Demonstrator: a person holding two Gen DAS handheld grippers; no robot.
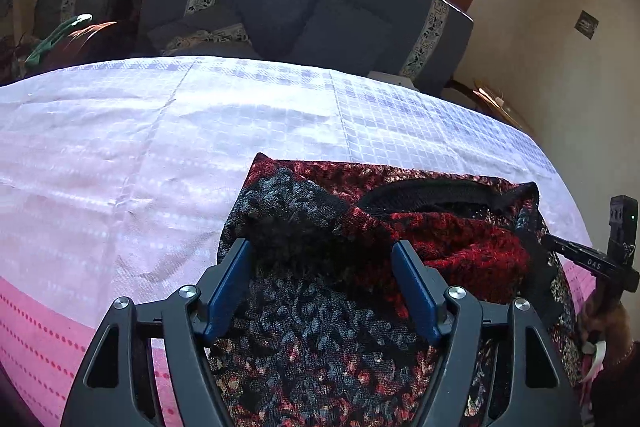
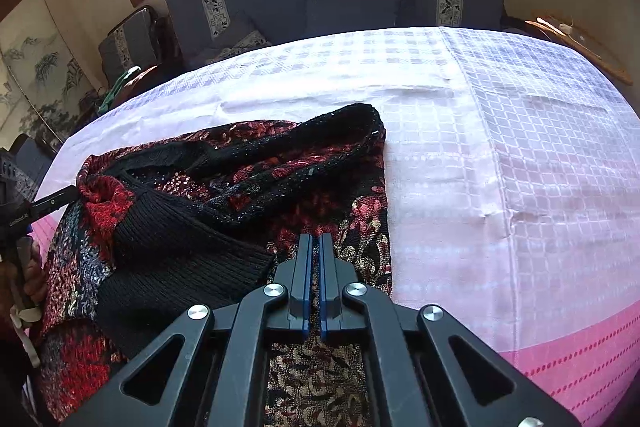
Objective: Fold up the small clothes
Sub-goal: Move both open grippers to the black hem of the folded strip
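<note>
A knitted sweater in red, black and grey-blue lies partly folded on the checked tablecloth. My left gripper is open above its left part, and a raised dark fold of the knit sits between the blue pads. In the right wrist view the sweater fills the left half, with a black ribbed cuff folded across it. My right gripper is shut, its tips down on the floral lower part of the sweater. The left gripper shows there at the red fold.
The pale checked cloth has a pink dotted border along the near edge. A dark sofa with cushions stands behind the table under a window. A wooden side table is at the far right. A person's hand holds the left gripper.
</note>
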